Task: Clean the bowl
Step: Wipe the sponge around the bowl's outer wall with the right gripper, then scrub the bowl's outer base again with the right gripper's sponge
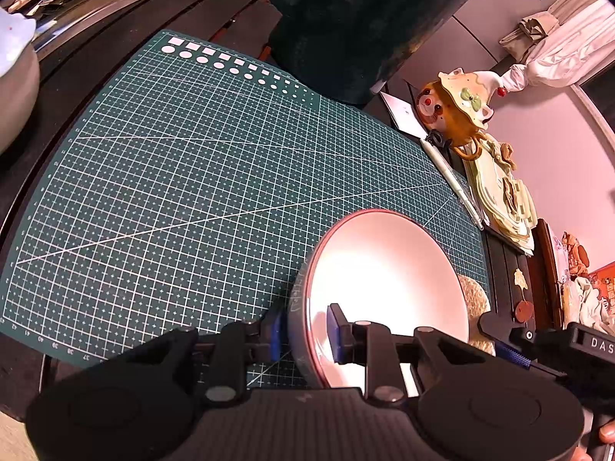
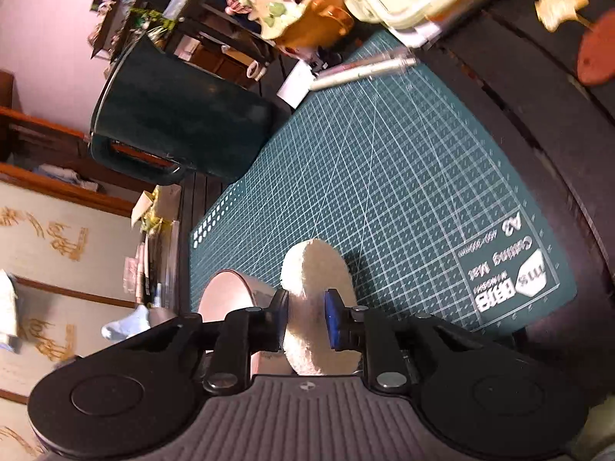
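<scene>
Left claw point(image 1: 303, 332) clamped on bowl point(image 1: 388, 288) rim, bowl tilted over the cutting mat point(image 1: 192, 176) near corner. Right claw point(image 2: 307, 320) clamped on round scrub pad point(image 2: 313, 303), just beside the bowl.

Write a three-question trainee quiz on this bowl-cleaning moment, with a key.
1. True or false: the left gripper clamps the rim of the white, red-edged ceramic bowl.
2. What does the right gripper hold? A) the white pen B) the round cream scrubbing pad C) nothing
3. Fill in: the bowl sits tilted over the green gridded ____ mat.

Key: 1 true; 2 B, the pad; 3 cutting.
</scene>
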